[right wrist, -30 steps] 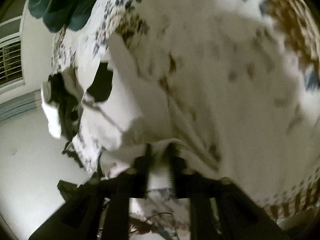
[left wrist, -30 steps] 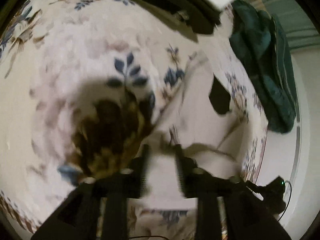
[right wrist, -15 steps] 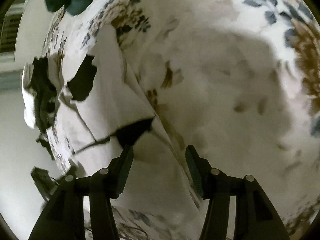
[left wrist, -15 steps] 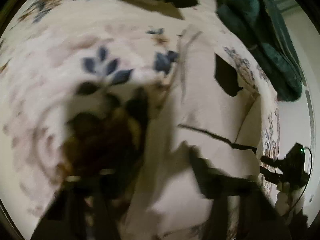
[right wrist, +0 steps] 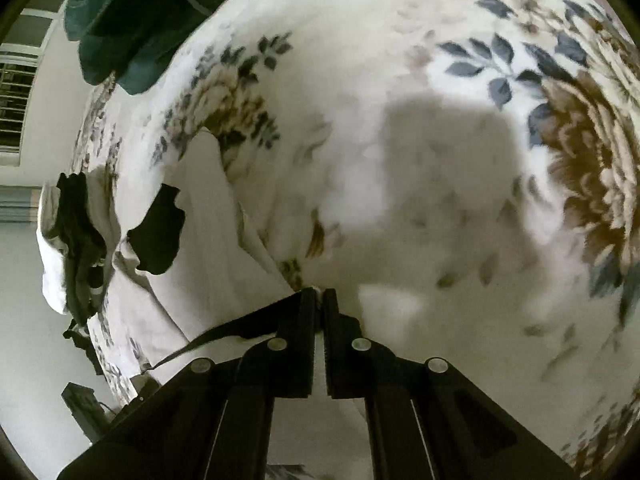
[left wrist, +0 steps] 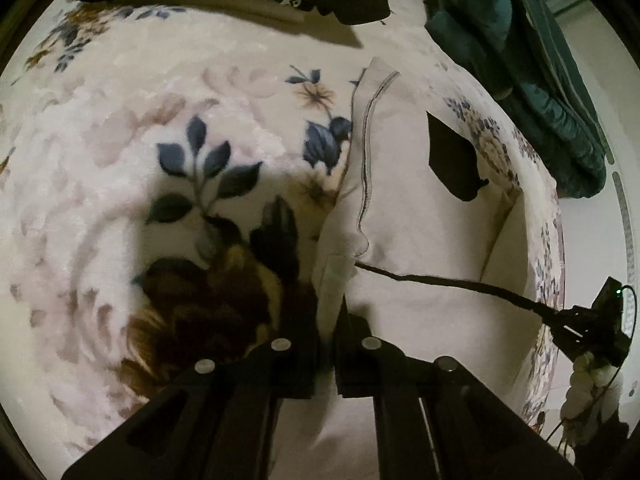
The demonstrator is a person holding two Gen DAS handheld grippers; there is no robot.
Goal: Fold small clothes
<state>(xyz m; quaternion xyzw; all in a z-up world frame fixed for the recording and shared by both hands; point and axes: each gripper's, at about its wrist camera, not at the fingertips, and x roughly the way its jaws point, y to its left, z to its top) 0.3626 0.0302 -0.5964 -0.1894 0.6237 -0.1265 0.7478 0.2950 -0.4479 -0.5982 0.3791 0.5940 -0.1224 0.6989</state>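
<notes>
Floral blanket [left wrist: 120,140] spread flat; teal quilt [left wrist: 540,80] bunched at far edge; window [right wrist: 16,96] beyond.

1. Left wrist view: close over the bed [left wrist: 120,184], looking forward and down past the left tool [left wrist: 329,320].
2. Right wrist view: same closeness, facing along the right tool [right wrist: 320,300].
3. Both share the white garment [left wrist: 420,216] [right wrist: 208,240] and green cloth [left wrist: 520,60] [right wrist: 132,20].

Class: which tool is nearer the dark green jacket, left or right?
Hard to call: both tools, left and right, grip the white garment at its near edge, and the green jacket lies far beyond it in both views.
</notes>
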